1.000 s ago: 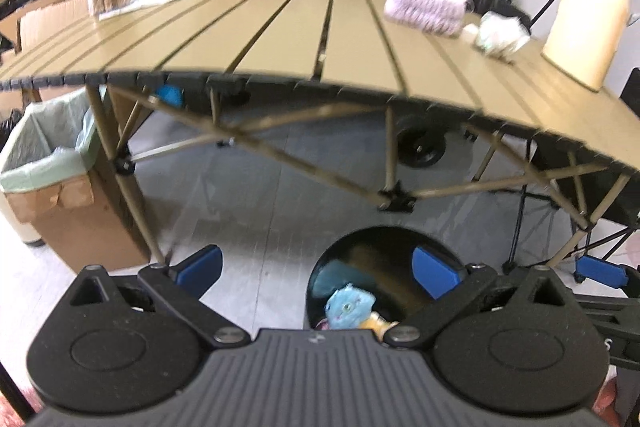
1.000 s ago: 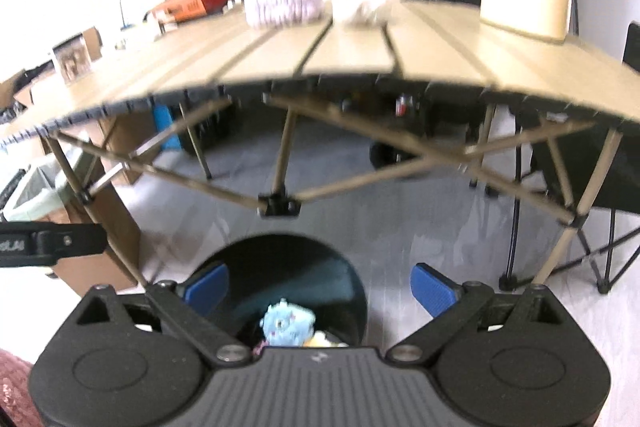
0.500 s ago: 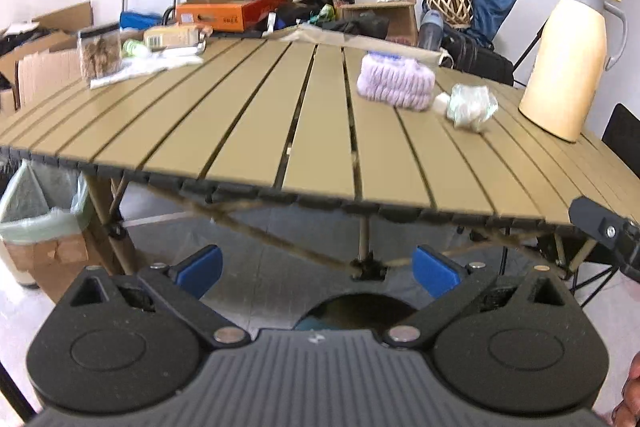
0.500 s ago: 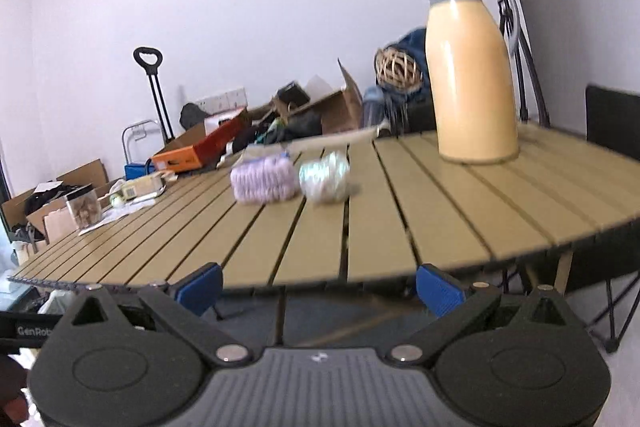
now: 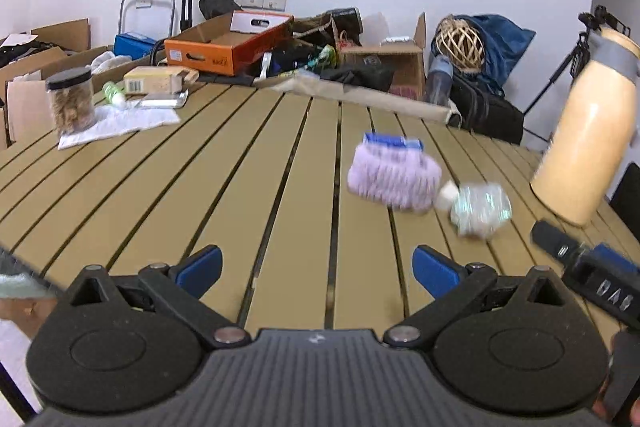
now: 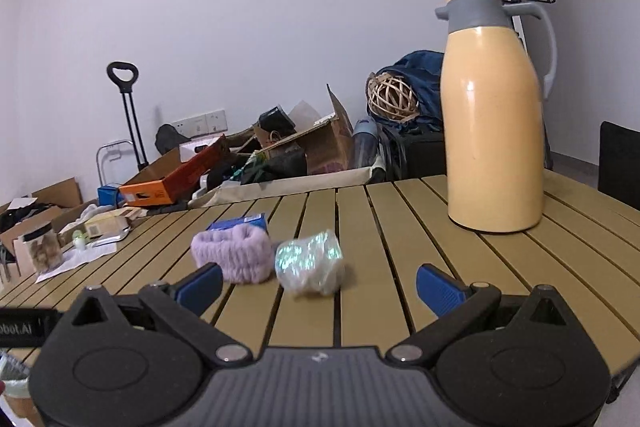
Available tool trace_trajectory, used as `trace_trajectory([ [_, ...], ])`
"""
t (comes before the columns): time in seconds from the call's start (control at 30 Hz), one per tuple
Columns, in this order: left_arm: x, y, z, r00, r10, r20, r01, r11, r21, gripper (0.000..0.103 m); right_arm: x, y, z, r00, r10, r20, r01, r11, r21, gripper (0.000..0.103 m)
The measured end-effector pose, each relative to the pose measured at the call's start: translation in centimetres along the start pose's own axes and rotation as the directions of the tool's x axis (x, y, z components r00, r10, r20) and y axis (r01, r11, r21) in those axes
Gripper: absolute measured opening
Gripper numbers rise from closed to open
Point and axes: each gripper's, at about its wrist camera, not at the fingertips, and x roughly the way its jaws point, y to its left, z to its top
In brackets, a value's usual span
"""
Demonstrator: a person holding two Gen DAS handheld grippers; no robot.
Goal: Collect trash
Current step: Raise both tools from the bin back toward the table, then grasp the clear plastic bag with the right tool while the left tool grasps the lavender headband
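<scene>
From the left wrist view, the left gripper [image 5: 316, 267] hung over the near edge of the slatted table [image 5: 200, 187] with its jaws spread wide and nothing between them. Taking the cream thermos jug [image 5: 584, 143] as the landmark, the crumpled plastic wrapper [image 5: 480, 211], the likeliest piece of trash, lay just left of the jug's base, and it seemed to touch a fluffy purple pouch [image 5: 394, 179] on its far side from the jug. The tip of the right gripper [image 5: 592, 271] showed in front of the jug. Well to the left of the jug, at the table's far corner, a lidded clear jar [image 5: 72, 101] held brown, crumbly contents, too small to name. Behind the table an orange cardboard tray [image 5: 224, 47] held a white box.

From the right wrist view, the right gripper [image 6: 318, 285] also stood fully spread and empty, and the plastic wrapper [image 6: 310, 261] sat almost centred between its fingers, left of the thermos jug [image 6: 494, 123] and close against the purple pouch [image 6: 230, 255]. To do this step well, I judge that the right gripper should take the wrapper. Its left finger needs to slip between wrapper and pouch so that only the wrapper is pinched. A crushable wad calls for a firm close at mid-height. The jug's contents could not be seen.
</scene>
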Motion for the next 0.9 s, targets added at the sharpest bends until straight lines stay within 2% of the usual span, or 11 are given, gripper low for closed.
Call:
trace_trajectory([
  [0.27, 4.6, -0.6, 4.2, 0.999, 0.053, 0.013, -0.052, 0.998, -0.027, 0.103, 6.4, 0.4, 1.8, 0.996, -0.041, -0.084, 0.042, 0.999, 0.019, 0.103],
  [0.43, 7.3, -0.9, 5.6, 0.998, 0.054, -0.011, -0.055, 0.998, -0.038, 0.103, 10.1, 0.9, 2.0, 0.982, -0.023, -0.189, 0.030, 0.999, 0.035, 0.100],
  [0.53, 8.7, -1.3, 6.2, 0.999, 0.039, -0.026, -0.040, 0.998, -0.040, 0.103, 11.5, 1.2, 1.9, 0.974, -0.037, -0.224, 0.045, 0.998, 0.032, 0.097],
  [0.6, 9.5, -1.7, 6.4, 0.999, 0.035, -0.031, -0.036, 0.999, -0.038, 0.103, 12.2, 1.2, 1.8, 0.971, -0.015, -0.238, 0.027, 0.999, 0.047, 0.082],
  [0.73, 10.9, -2.5, 6.8, 0.999, 0.027, -0.040, -0.028, 0.999, -0.025, 0.103, 13.2, 0.9, 1.5, 0.967, -0.022, -0.253, 0.039, 0.997, 0.063, 0.066],
  [0.8, 11.3, -2.9, 6.8, 0.999, 0.018, -0.047, -0.019, 1.000, -0.021, 0.103, 13.5, 0.5, 1.4, 0.965, -0.011, -0.261, 0.032, 0.997, 0.076, 0.049],
  [0.9, 12.0, -3.3, 6.9, 0.998, 0.001, -0.058, -0.002, 1.000, -0.028, 0.103, 13.4, 0.1, 1.3, 0.969, 0.001, -0.248, 0.022, 0.995, 0.093, 0.044],
])
